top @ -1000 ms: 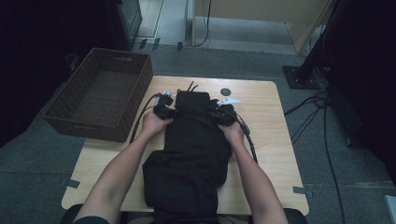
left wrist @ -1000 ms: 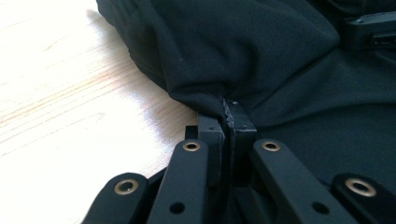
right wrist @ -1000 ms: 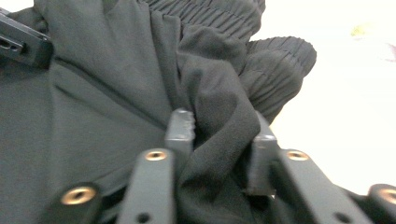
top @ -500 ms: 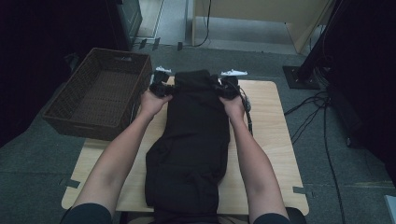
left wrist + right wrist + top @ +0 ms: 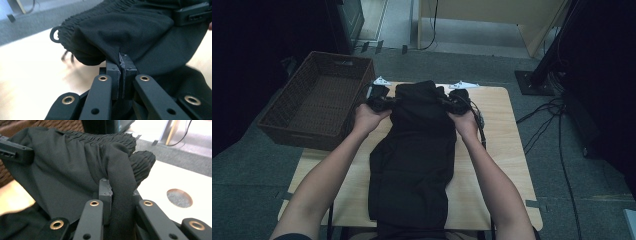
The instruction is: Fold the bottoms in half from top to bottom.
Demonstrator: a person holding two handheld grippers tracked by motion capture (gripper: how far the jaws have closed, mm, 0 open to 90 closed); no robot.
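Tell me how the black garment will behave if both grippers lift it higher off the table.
The black garment is probably floppy: it folds and bunches around the left gripper and the right gripper. It likely sags between them, its long lower part trailing over the table. It seems light, thin cloth. The gathered waistband may give the jaws firmer purchase.

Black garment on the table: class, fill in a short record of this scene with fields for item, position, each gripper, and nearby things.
Item: black fabric garment with gathered elastic waistband
Position: lies lengthwise on the light wooden table, waistband at the far end
Left gripper: shut on the garment's fabric
Right gripper: shut on a fold of fabric
Nearby: brown woven wicker basket, left of the table
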